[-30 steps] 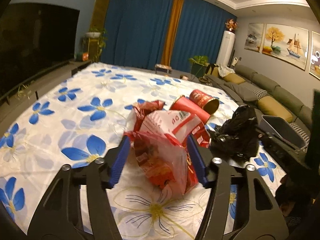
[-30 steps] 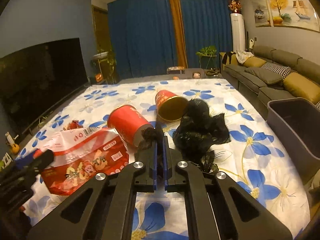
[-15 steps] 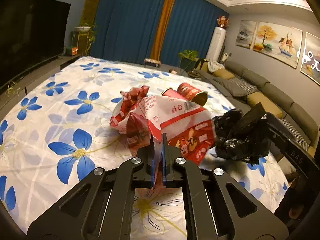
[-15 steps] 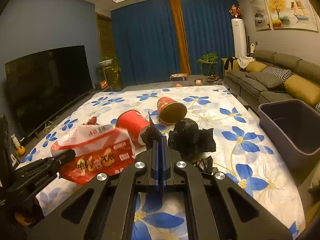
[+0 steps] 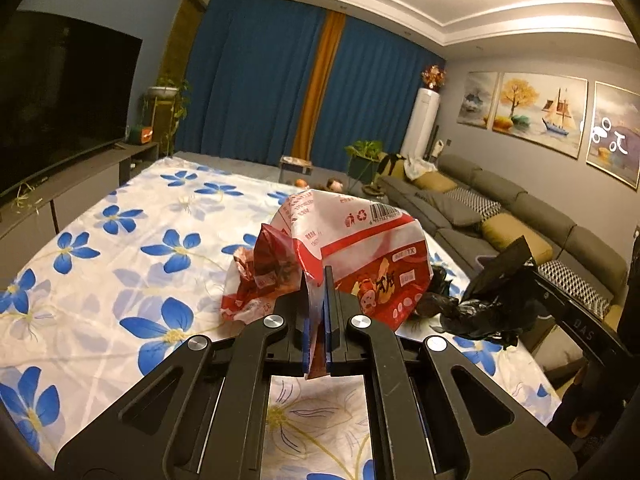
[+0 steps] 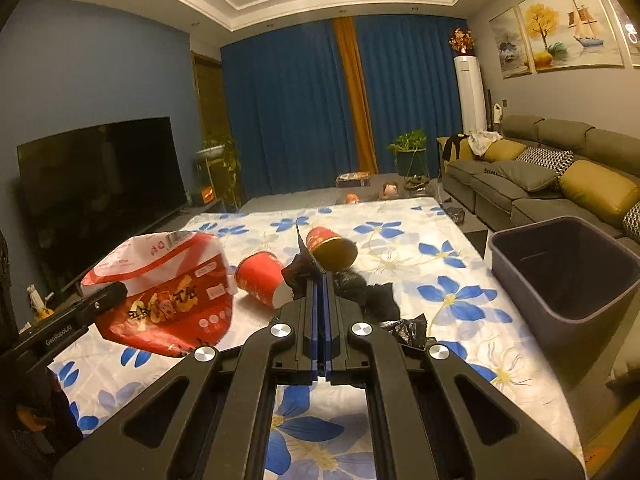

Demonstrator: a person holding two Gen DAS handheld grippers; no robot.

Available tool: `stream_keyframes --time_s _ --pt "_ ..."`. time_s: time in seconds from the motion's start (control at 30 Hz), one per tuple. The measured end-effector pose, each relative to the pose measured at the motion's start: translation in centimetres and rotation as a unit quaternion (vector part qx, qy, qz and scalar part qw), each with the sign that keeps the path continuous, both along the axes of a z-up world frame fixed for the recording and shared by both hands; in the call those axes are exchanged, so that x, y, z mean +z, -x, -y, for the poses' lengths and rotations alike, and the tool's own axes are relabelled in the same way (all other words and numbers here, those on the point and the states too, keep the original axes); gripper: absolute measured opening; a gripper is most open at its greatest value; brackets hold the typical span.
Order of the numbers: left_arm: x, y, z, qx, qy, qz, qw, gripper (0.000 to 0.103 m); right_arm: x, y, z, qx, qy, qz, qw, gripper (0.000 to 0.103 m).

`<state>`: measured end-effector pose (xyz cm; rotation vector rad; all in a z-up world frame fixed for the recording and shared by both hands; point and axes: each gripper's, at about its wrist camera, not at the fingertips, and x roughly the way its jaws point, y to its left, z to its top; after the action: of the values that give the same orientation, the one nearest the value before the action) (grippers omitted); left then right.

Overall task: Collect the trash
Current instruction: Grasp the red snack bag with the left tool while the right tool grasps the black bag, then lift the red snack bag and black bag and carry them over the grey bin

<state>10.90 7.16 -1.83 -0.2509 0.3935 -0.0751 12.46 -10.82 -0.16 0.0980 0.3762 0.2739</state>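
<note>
We see the left gripper (image 5: 317,280) pinching the red snack bag (image 5: 360,256), lifted above the flowered cloth (image 5: 120,240). The right gripper (image 6: 320,284) pinches the black plastic bag (image 6: 370,298), near the grey bin (image 6: 560,276).

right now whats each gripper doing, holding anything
Left gripper: shut on the red snack bag.
Right gripper: shut on the black plastic bag.

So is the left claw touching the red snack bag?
Touching. The left wrist view shows the left claw pinched shut on the red snack bag, its edge squeezed between the blue pads.
</note>
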Motion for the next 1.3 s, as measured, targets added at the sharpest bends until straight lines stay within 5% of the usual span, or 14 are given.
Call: stream_keyframes --time_s 0.73,1.3 --pt "8.5 1.6 -0.1 0.036 -0.020 0.096 0.9945 0.004 4.2 0.9 5.7 -0.037 -0.004 0.050 0.998 0.003" --pt "7.8 -1.8 5.0 -0.012 -0.031 0.083 0.9960 0.004 4.3 -0.3 9.6 -0.069 -0.007 0.049 0.996 0.003"
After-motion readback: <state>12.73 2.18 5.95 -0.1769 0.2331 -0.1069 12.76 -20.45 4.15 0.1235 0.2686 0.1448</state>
